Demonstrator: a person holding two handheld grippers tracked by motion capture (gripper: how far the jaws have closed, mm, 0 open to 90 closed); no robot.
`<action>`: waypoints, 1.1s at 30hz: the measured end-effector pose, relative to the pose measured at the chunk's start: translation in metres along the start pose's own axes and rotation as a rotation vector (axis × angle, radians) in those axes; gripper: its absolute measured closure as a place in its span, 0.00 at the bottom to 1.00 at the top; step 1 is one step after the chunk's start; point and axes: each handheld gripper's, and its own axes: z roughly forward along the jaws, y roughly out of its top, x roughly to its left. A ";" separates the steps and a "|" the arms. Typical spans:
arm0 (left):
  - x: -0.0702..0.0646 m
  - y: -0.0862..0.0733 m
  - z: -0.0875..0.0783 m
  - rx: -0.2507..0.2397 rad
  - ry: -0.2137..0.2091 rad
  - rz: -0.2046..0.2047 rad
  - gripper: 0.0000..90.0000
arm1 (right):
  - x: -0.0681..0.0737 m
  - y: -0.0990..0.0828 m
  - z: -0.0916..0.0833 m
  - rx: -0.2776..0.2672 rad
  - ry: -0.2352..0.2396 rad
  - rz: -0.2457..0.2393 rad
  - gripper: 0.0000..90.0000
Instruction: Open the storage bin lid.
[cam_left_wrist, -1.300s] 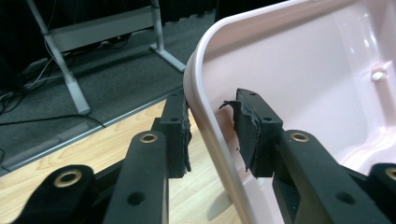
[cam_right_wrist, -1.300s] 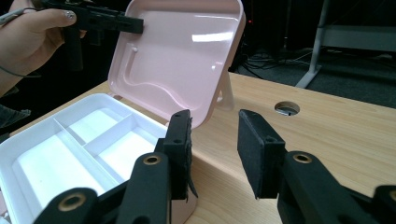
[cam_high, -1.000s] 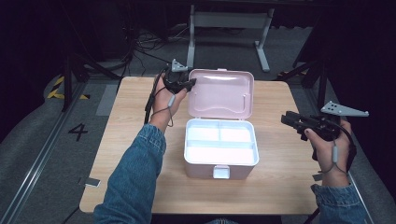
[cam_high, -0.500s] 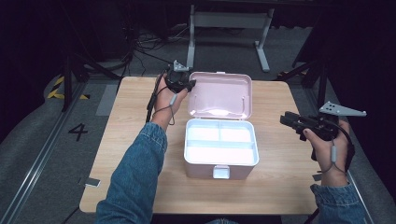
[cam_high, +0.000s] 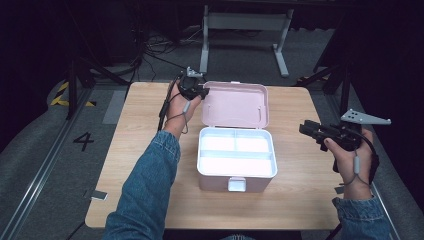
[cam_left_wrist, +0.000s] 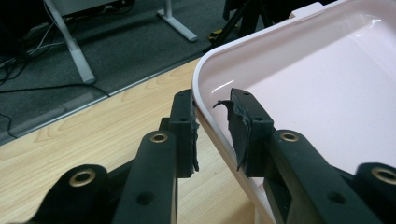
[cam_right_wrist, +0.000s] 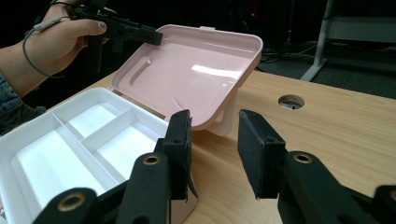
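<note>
Pink storage box (cam_high: 235, 157) is found near the middle of the wooden table (cam_high: 140, 130), standing open, with its lid (cam_high: 235, 104) swung back toward the far edge and resting tilted on its hinges. A white divided tray (cam_high: 236, 152) is seated inside the box; one long compartment is seen along the near side and two shorter ones behind it. A white latch (cam_high: 236, 184) is noted on the front wall of the box.

The left gripper (cam_high: 199, 90) is held at the far left corner of the lid. In the left gripper view, the lid's rim (cam_left_wrist: 219, 135) is seen passing between the two jaws of the left gripper (cam_left_wrist: 212, 135), one jaw outside the lid and one inside its hollow. The jaws have just been closing. A narrow gap is visible on the outer side, and the frayed pad (cam_left_wrist: 236, 128) on the inner jaw stands at the rim; whether the pads are pressed fully on the rim cannot be told with certainty, though the jaws are nearly as close as they get. From the right gripper view, the same gripper (cam_right_wrist: 149, 35) is seen at the lid's upper corner.

The right gripper (cam_high: 312, 131) is held above the table to the right of the box, well apart from it, pointing toward it. In the right gripper view its jaws (cam_right_wrist: 215, 149) are seen partly open with nothing between them. A round cable hole (cam_right_wrist: 291, 101) is noted in the tabletop beyond the lid.
</note>
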 end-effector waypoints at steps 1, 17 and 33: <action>0.001 0.000 0.000 0.005 -0.001 0.003 0.80 | 0.000 0.000 0.000 -0.001 0.000 0.001 0.73; 0.007 -0.010 0.013 0.035 -0.027 -0.035 0.80 | -0.001 -0.001 0.002 0.009 0.000 -0.002 0.73; 0.000 -0.017 0.028 0.094 -0.075 -0.017 0.82 | -0.002 -0.003 0.003 0.012 0.001 0.002 0.73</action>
